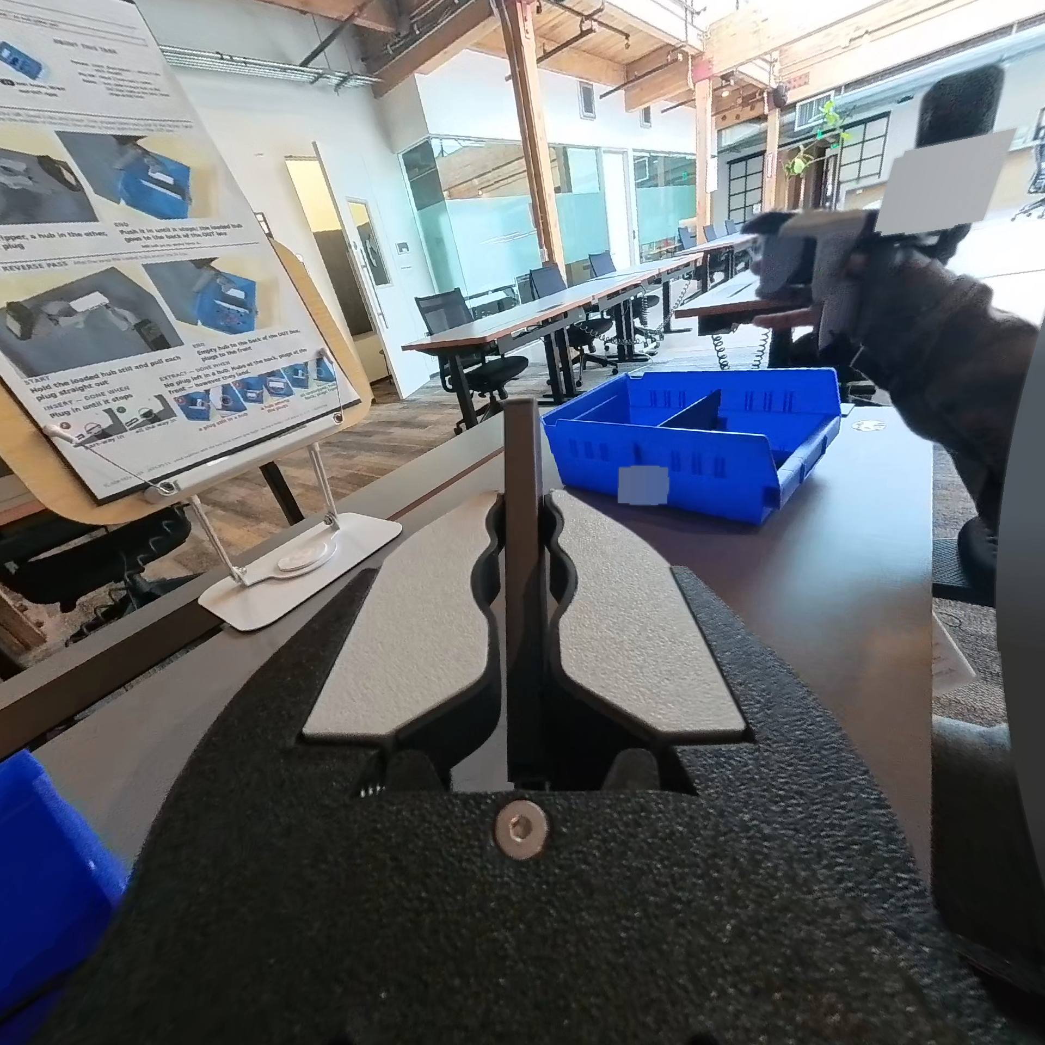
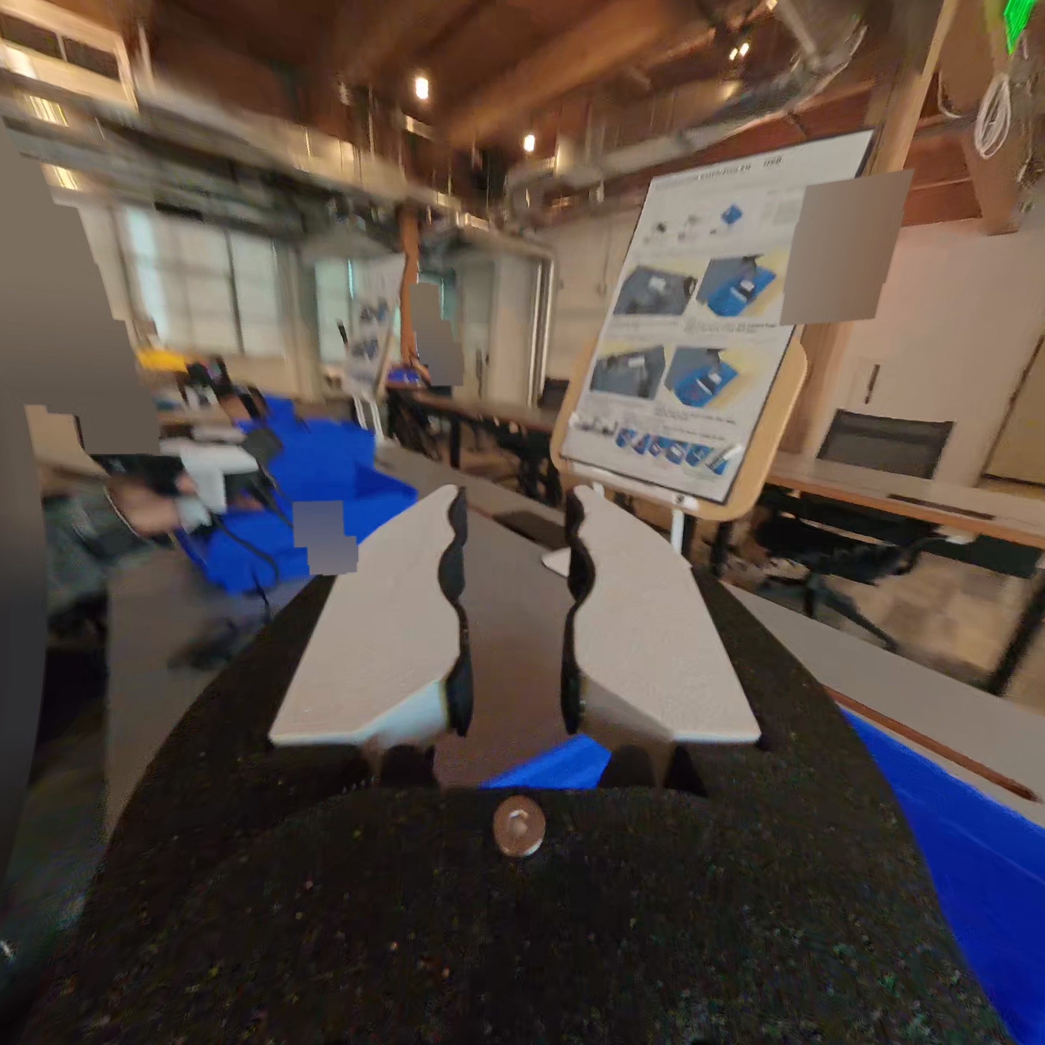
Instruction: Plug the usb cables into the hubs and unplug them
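Note:
My left gripper is shut on a slim dark grey hub, which stands on edge between the fingers and sticks out past the tips, above the dark table. My right gripper is open and empty, with the table showing through the gap. It also shows in the left wrist view, held by a hand high at the right. In the blurred right wrist view the left gripper is far left, with a black cable hanging by it. No plug is clearly visible.
A blue divided bin sits on the table ahead of the left gripper. Another blue bin shows at the lower left and under the right gripper. An instruction board on a stand is at the table's left edge. Left tips to right tips: about 35 centimetres.

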The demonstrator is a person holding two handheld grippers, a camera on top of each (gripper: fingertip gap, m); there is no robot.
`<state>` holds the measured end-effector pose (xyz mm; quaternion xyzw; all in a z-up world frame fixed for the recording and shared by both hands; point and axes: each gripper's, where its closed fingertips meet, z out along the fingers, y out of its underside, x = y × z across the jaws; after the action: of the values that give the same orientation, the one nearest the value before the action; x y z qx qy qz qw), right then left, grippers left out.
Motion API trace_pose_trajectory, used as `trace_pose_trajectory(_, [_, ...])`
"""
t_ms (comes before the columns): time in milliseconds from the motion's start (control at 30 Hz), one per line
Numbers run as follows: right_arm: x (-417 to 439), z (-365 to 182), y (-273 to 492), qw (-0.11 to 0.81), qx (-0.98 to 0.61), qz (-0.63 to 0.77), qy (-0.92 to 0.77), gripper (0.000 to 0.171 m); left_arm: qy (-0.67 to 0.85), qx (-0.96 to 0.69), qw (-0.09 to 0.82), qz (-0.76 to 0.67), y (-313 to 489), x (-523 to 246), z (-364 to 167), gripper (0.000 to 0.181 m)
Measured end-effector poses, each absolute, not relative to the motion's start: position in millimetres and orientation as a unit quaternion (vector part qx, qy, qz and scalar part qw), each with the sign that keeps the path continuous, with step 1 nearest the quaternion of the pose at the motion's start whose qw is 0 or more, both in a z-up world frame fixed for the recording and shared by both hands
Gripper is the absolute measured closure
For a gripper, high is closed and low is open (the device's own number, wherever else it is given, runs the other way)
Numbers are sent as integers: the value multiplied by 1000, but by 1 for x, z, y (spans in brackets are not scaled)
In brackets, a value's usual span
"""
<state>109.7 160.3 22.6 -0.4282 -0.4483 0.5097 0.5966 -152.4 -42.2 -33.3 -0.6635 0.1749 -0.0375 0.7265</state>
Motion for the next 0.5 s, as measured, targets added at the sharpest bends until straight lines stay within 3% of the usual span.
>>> trace_pose_trajectory(233, [51,32,91,531,-357,581,-503,133,183,-652,730,-94,-47,-139,-29,170])
trace_pose_trajectory(500, [-58,-30,-22,422,-319,574,-624,131,185,-610,722,-269,-53,-104,-23,170])
